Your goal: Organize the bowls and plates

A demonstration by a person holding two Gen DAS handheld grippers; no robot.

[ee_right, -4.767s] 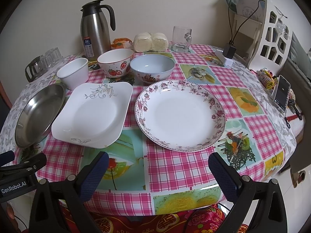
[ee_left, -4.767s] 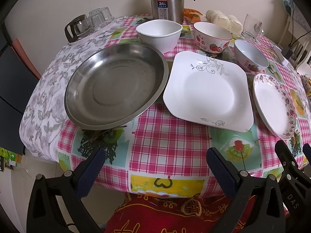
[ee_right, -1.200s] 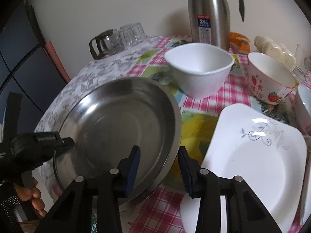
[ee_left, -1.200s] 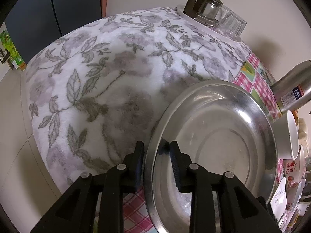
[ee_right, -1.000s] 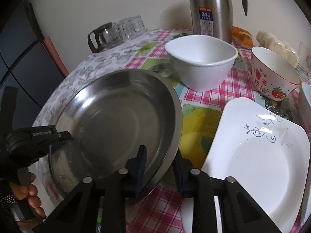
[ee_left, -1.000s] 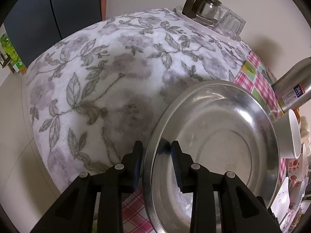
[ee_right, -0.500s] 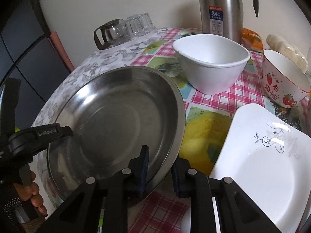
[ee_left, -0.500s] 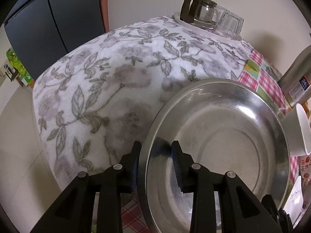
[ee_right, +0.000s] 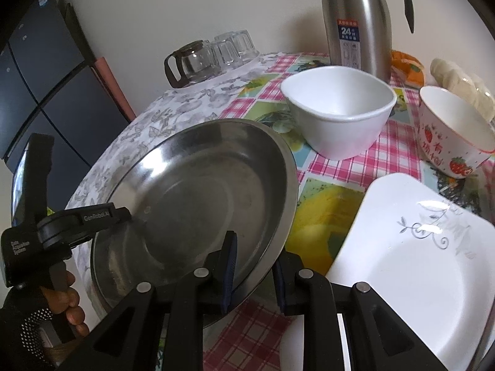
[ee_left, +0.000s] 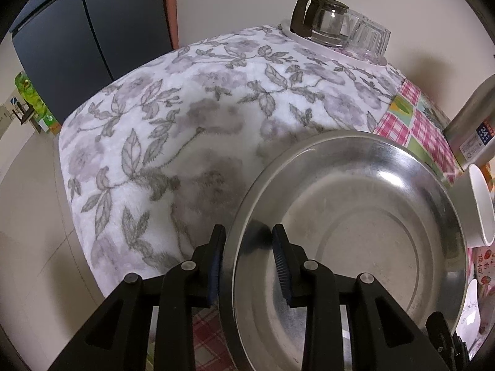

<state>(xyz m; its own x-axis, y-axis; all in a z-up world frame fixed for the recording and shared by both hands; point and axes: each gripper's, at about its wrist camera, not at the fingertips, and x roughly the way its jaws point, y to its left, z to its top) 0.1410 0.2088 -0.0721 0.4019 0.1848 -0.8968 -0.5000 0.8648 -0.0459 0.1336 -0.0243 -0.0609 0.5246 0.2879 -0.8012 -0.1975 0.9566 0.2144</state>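
A large steel plate is lifted and tilted off the table. My left gripper is shut on its left rim, one finger inside and one outside; it also shows in the right wrist view. My right gripper is shut on the plate's right front rim. A square white plate lies to the right. A white bowl and a strawberry bowl stand behind it.
A steel thermos stands at the back by the wall. A glass pot and upturned glasses sit on a tray at the far left of the table. A floral cloth covers the table's left side. A dark cabinet stands beyond.
Both grippers closed on opposite rims of the steel plate. The plate has risen off the table and tilted a little over the last second.
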